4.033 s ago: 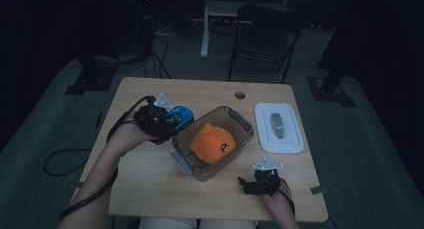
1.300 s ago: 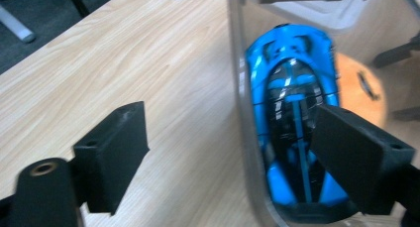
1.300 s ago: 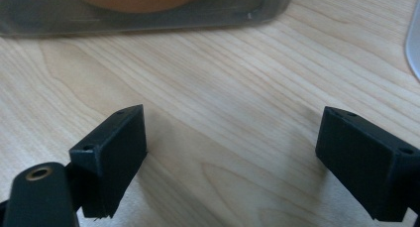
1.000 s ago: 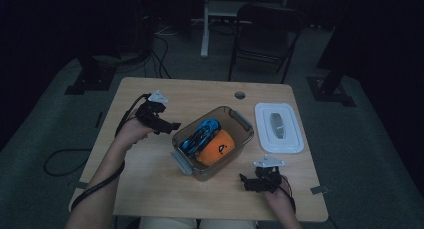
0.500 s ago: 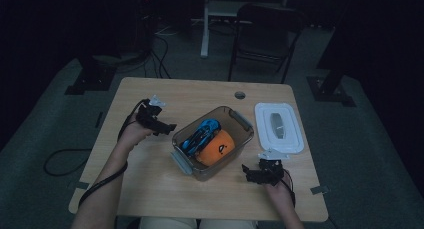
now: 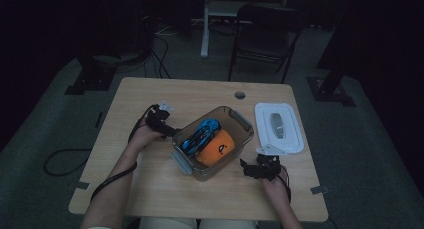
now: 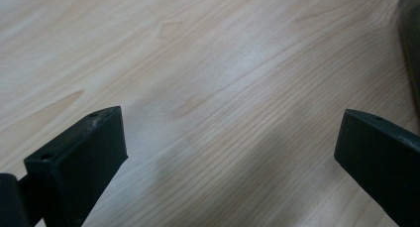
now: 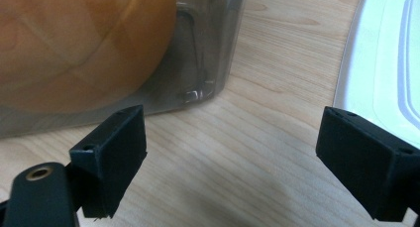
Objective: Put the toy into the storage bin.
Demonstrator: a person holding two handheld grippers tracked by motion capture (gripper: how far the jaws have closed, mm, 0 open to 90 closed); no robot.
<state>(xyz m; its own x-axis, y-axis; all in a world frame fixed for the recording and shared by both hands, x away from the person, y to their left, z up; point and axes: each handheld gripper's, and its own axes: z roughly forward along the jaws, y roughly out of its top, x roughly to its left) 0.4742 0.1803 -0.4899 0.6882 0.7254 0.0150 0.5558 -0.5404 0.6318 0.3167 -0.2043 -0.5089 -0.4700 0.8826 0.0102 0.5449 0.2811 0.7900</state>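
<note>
Presently the clear bin (image 6: pixel 212 141) sits mid-desk (image 6: pixel 150 189) holding the blue toy (image 6: pixel 200 134) and orange toy (image 6: pixel 217 148). Left tool (image 6: pixel 167 131), released and empty, is beside the bin's left wall. Right tool (image 6: pixel 250 169), also released, lies nearer the white lid (image 6: pixel 280 126), which sits beyond it, long axis running away.

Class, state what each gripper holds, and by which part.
Nothing is held: the left gripper and the right gripper both stand open over bare table.
</note>
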